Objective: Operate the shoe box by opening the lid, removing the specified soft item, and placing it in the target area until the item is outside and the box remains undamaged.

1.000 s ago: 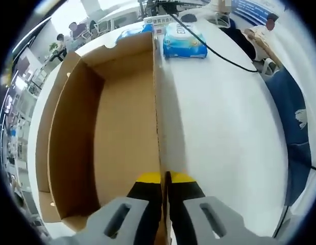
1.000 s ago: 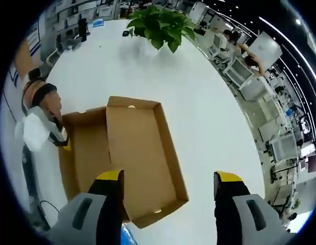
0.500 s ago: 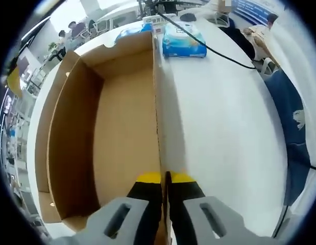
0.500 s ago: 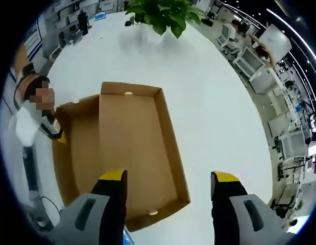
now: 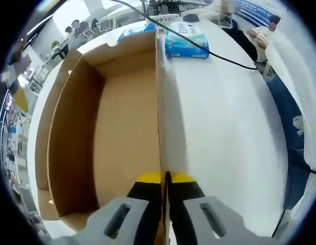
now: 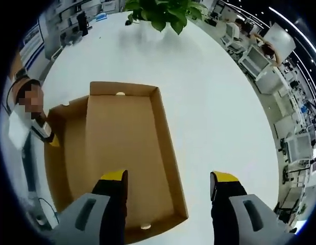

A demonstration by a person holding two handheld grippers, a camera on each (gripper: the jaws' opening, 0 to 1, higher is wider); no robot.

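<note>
One shoe box (image 6: pixel 132 153), one wipes pack (image 5: pixel 186 40), one plant (image 6: pixel 160 13)

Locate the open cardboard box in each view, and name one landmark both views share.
Left gripper view: the cardboard box fills the left half; the left gripper is shut on its right wall.
Right gripper view: the same box lies centre-left on the white table, beyond the right gripper with its jaws apart.
Shared landmark: the left gripper on the box's wall.

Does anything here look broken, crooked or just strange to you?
Nothing looks damaged. The cardboard box lies open and looks empty on the white table, its walls straight. The left gripper is pinched shut on the box's side wall; the right gripper hangs open above. A blue wipes pack sits on the table outside the box.
</note>
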